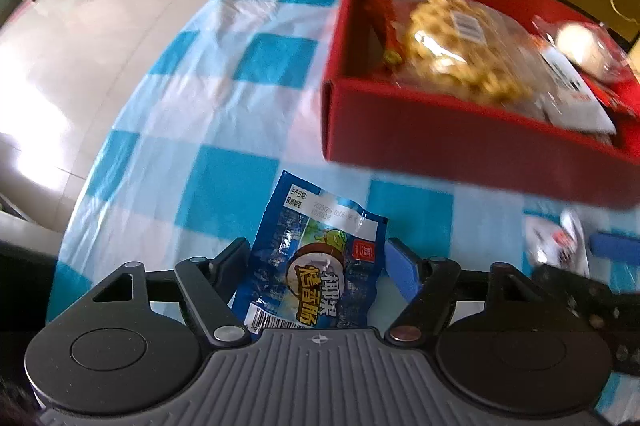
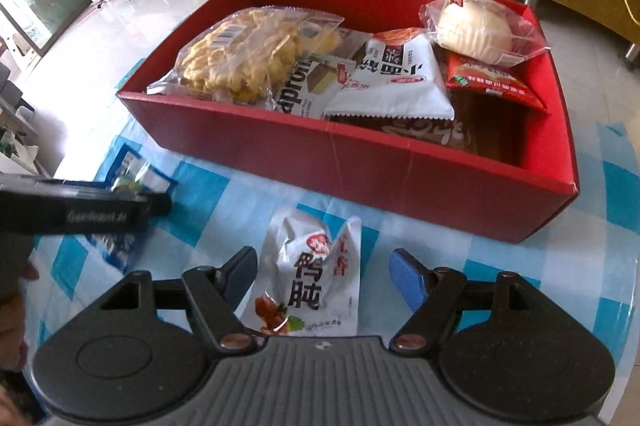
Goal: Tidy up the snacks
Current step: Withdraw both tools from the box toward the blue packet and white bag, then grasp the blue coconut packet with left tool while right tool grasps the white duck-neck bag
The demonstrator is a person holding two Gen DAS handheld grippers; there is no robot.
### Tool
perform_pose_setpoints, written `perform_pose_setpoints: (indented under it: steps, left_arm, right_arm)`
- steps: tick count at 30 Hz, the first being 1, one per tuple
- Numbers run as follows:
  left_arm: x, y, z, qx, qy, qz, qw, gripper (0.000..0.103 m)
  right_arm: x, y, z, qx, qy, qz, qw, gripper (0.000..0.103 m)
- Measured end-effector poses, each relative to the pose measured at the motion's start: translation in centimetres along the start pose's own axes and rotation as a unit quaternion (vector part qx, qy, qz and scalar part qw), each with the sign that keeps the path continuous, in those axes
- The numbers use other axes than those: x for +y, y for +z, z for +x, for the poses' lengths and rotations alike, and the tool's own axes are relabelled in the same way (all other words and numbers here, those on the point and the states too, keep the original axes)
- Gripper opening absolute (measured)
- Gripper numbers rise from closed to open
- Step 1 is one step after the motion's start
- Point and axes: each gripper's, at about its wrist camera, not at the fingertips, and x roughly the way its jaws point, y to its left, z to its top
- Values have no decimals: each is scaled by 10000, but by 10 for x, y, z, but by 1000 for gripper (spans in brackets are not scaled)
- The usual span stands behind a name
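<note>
Red cardboard walls of the snack box (image 2: 400, 166) fill the far half of the right wrist view, the near wall running from 9 to 3 o'clock; a strip of blue-and-white checked tablecloth (image 2: 224, 202) lies bare between that wall and the tools. In the left wrist view the cloth is bare from 9 to 12 o'clock, out to the table's edge.

Left gripper (image 1: 318, 264) stands spread wide, its fingers either side of a blue sausage packet (image 1: 316, 266) lying flat on the cloth — whether they touch it I cannot tell. Right gripper (image 2: 324, 276) is likewise spread, straddling a crumpled white duck-snack packet (image 2: 310, 278), with a gap at the right finger.

Inside the box lie a clear bag of yellow puffs (image 2: 248, 54), a white sachet (image 2: 390, 82), a red packet (image 2: 492, 82) and a wrapped pale bun (image 2: 476, 30), piled loosely.
</note>
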Motion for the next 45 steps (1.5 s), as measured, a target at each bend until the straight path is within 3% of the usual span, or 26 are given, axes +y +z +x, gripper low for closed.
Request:
perform_pose_setpoints:
  steps: [10, 18, 23, 31, 39, 45]
  left_arm:
    - [-9, -24, -10, 138, -88, 72, 9998, 79]
    - [-11, -22, -6, 106, -35, 127, 9999, 82]
    - [-3, -25, -2, 75, -53, 51, 9999, 94]
    - [4, -28, 2, -8, -59, 89, 9999, 102]
    - [3, -30, 2, -39, -88, 170, 9998, 102]
    - [-2, -33, -2, -135, -155, 308, 9993, 95]
  right_arm:
    - [7, -3, 5, 22, 67, -102, 9999, 70]
    - [24, 2, 18, -54, -343, -570, 9978, 71]
    - [26, 3, 21, -69, -440, -611, 9971, 71]
    - [27, 1, 22, -185, -450, -570, 9972, 76]
    - [25, -1, 23, -284, -384, -698, 9964, 84]
    - [25, -9, 19, -391, -355, -979, 9938, 78]
